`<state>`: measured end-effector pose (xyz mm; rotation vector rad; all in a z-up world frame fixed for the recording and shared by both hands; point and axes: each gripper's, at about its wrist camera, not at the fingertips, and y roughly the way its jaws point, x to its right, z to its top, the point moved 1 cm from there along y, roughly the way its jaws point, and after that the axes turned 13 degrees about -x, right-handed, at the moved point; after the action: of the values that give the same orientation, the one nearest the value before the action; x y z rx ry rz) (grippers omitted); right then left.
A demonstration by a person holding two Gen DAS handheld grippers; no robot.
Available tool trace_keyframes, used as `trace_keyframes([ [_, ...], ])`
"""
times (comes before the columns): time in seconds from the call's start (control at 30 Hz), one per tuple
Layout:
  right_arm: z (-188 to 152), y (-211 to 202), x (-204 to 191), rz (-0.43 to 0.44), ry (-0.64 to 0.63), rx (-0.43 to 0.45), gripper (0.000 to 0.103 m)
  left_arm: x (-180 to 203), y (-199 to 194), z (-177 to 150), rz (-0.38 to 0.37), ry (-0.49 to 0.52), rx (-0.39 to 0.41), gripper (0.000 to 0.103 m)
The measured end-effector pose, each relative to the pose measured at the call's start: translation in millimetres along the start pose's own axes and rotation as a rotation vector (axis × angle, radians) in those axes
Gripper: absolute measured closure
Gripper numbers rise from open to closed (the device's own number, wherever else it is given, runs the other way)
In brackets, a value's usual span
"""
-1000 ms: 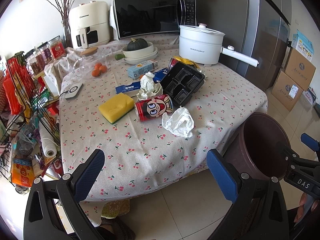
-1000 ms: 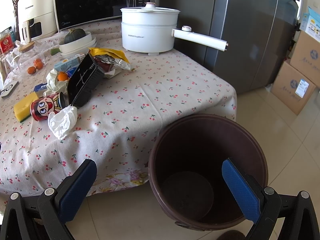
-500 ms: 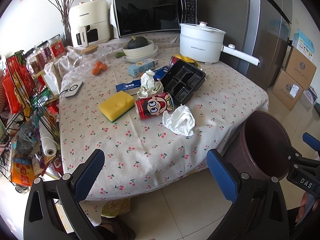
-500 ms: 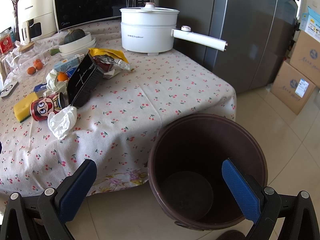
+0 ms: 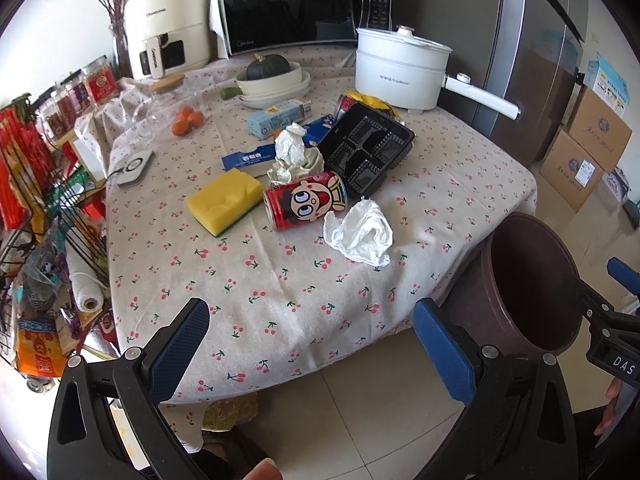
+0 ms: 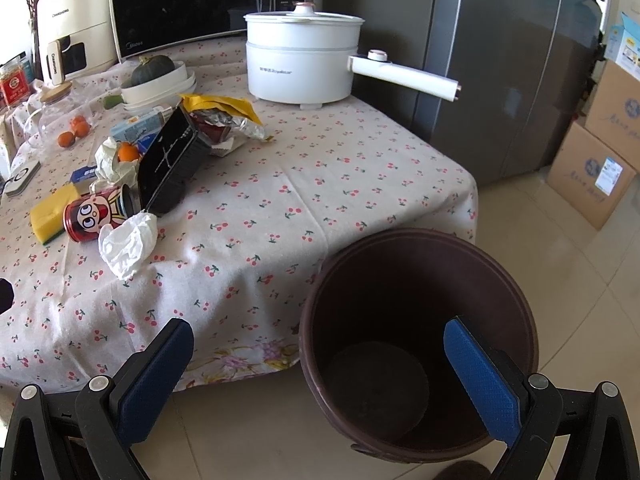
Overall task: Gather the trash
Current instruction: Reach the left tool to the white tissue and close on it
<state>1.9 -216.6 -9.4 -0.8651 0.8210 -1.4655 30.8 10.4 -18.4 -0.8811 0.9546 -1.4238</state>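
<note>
Crumpled tissue [image 5: 359,233], beside the red can [image 5: 306,204] near the table edge above the empty bin [image 6: 418,344]: light, soft, best pinched at its raised folds; both the left gripper [image 5: 308,346] and the right gripper [image 6: 320,364] gape wide, empty.

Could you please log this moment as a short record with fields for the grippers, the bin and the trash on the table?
left gripper: open, empty, held before the table edge
right gripper: open, empty, over the bin
bin: brown, on the floor beside the table, nothing seen inside
tissue: crumpled, nearest the table edge
can: red, lying on its side, behind the tissue
tray: black, tilted, behind the can
</note>
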Motion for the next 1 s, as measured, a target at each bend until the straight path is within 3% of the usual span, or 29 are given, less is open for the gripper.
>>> trace_keyframes([
  [0.17, 29, 0, -4, 0.044, -0.094, -0.074, 0.000, 2, 26, 25, -0.045, 0.053, -0.089, 0.000],
  [0.3, 55, 15, -7, 0.082, -0.136, -0.137, 0.000, 5, 57, 46, -0.138, 0.034, -0.172, 0.001],
  [0.47, 69, 45, 11, 0.131, -0.072, -0.145, 0.000, 14, 95, 70, -0.182, 0.026, -0.201, 0.004],
  [0.57, 68, 69, 21, 0.105, -0.059, -0.243, 0.000, 18, 117, 82, -0.198, 0.002, -0.227, 0.007],
  [0.63, 70, 74, 31, 0.100, -0.038, -0.256, 0.000, 21, 129, 89, -0.194, -0.008, -0.247, 0.011],
  [0.83, 77, 83, 52, 0.087, 0.033, -0.269, 0.000, 26, 151, 97, -0.182, -0.052, -0.282, 0.037],
  [0.93, 78, 88, 52, 0.095, 0.051, -0.286, 0.000, 28, 151, 100, -0.208, -0.069, -0.279, 0.065],
  [0.97, 79, 89, 51, 0.096, 0.052, -0.289, 0.000, 29, 152, 100, -0.224, -0.070, -0.284, 0.079],
  [1.0, 79, 90, 49, 0.094, 0.050, -0.288, 0.000, 30, 152, 101, -0.231, -0.074, -0.287, 0.085],
])
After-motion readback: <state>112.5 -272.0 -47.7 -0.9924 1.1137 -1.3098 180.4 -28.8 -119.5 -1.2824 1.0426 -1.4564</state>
